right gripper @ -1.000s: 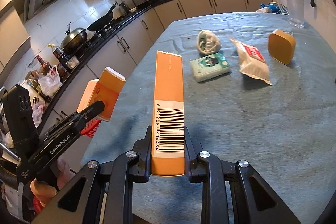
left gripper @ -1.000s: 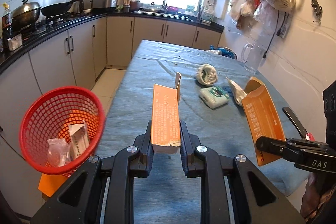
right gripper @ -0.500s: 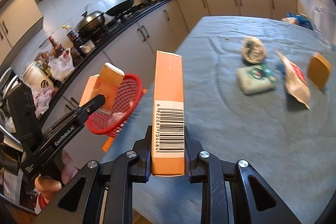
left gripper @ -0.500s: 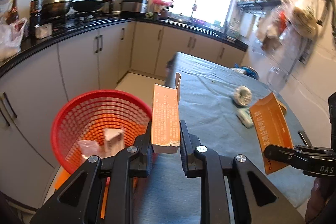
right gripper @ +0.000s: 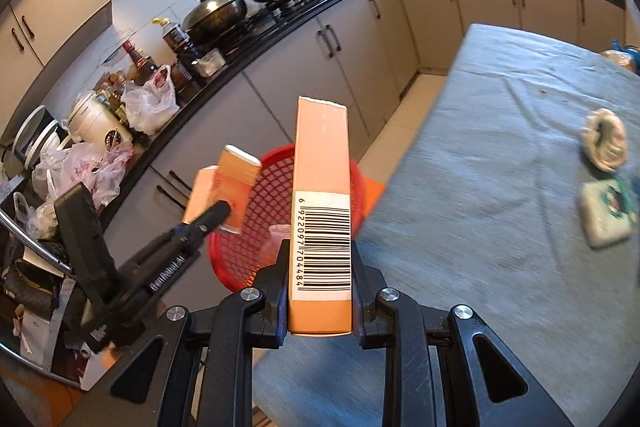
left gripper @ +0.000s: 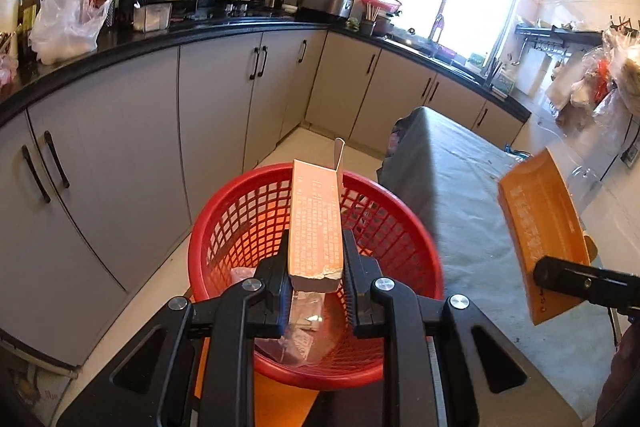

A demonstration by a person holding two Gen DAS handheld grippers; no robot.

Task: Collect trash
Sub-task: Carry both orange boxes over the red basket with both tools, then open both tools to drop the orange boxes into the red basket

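My left gripper [left gripper: 316, 263] is shut on a long orange carton with an open flap [left gripper: 316, 219], held right over the red mesh basket [left gripper: 240, 223], which has clear wrappers in its bottom. My right gripper [right gripper: 320, 287] is shut on a second orange carton with a barcode [right gripper: 322, 207], a little short of the same red basket [right gripper: 264, 223], beside the table's edge. In the right wrist view the left gripper [right gripper: 218, 213] and its carton [right gripper: 224, 183] hang over the basket's rim. The right gripper's carton [left gripper: 540, 231] shows at the right of the left wrist view.
The grey-clothed table [right gripper: 500, 187] carries a rolled cloth [right gripper: 604, 143] and a tissue pack [right gripper: 608, 211]. Grey cabinets [left gripper: 120, 167] under a black counter with pots, bottles and bags line the left. An orange stool [right gripper: 374, 197] sits under the basket.
Both grippers swung left, off the table toward the basket. The basket went from the left edge to under my left carton. Both grips stayed the same.
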